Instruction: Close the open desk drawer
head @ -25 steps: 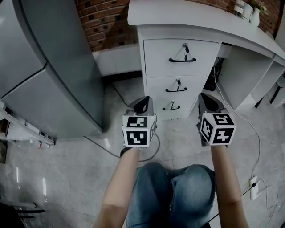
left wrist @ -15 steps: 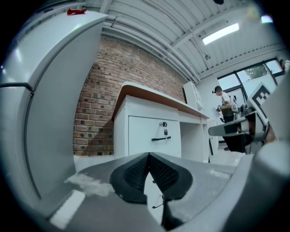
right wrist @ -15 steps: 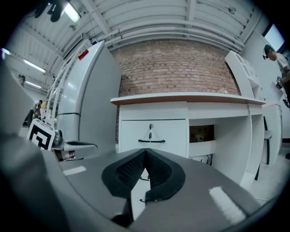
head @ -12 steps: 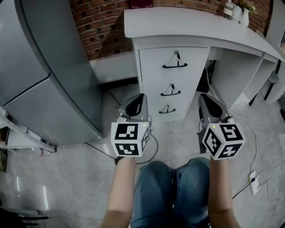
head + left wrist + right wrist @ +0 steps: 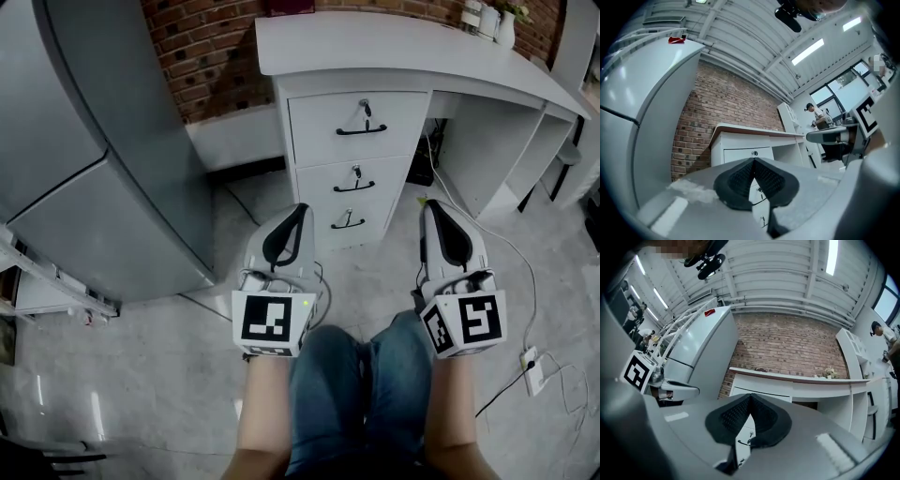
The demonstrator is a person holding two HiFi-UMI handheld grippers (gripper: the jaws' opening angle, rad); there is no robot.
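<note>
While both pairs of jaws sit pressed together on nothing, the left gripper (image 5: 300, 210) and right gripper (image 5: 432, 205) hover before the white desk (image 5: 375, 47).

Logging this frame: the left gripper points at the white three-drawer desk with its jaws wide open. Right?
Not quite: the left gripper has its jaws shut, pads together with nothing between them, as the left gripper view shows. It does point at the white three-drawer desk.
</note>
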